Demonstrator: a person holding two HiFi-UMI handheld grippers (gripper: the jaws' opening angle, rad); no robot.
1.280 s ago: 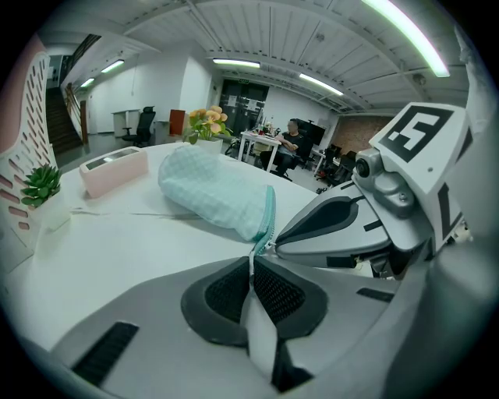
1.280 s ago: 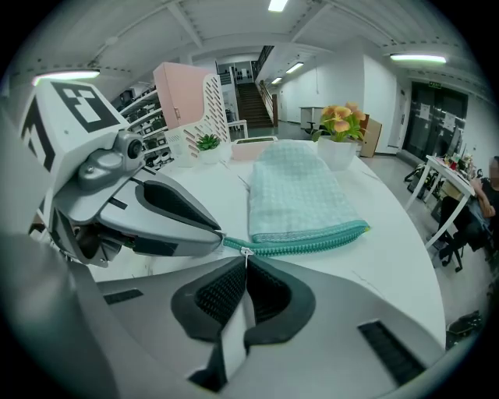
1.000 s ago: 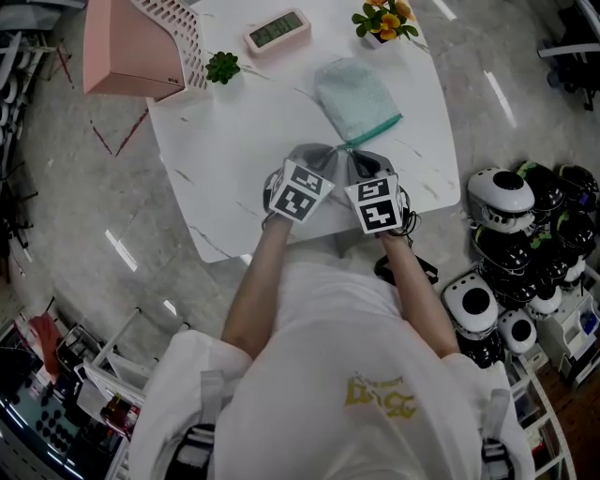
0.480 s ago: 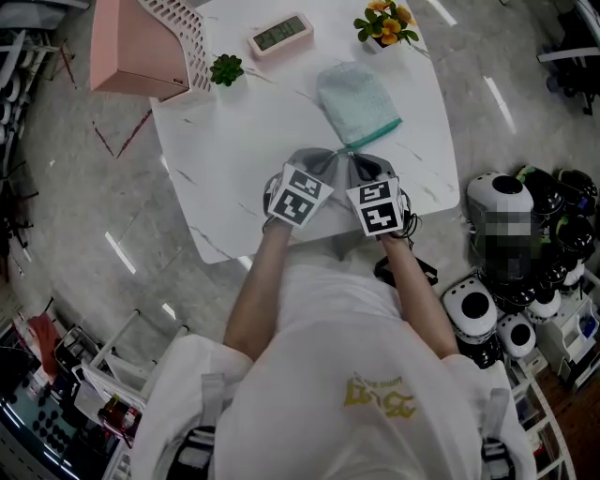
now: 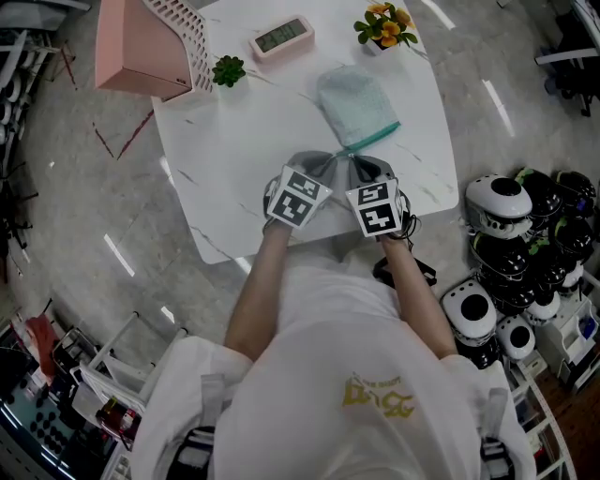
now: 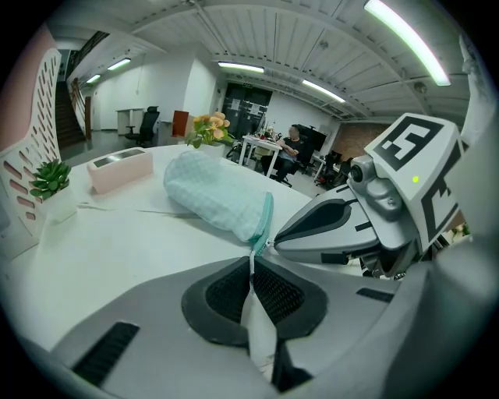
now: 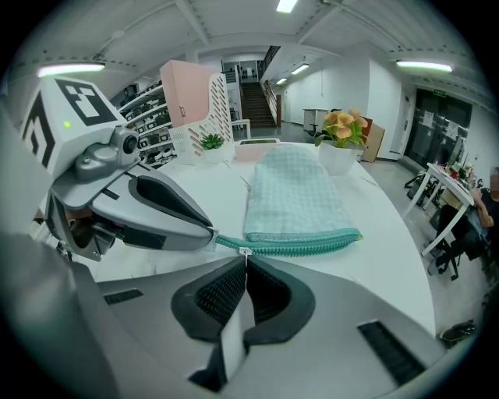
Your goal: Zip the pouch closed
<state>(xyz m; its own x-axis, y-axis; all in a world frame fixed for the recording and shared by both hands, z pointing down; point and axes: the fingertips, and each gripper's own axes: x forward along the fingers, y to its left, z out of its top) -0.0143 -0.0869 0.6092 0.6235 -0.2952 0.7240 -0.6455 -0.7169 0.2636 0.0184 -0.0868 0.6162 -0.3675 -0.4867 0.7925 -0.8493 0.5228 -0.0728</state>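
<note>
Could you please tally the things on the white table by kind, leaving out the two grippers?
1 pouch
1 digital clock
2 potted plants: green succulent, flowering plant
1 pink rack
Total: 5

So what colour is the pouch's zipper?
Teal green zipper, darker than the pale mint pouch; clearest in the right gripper view.

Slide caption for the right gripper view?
Right gripper pinches the zipper pull of a teal pouch on a white table while the left gripper grips the zipper's end.
</note>
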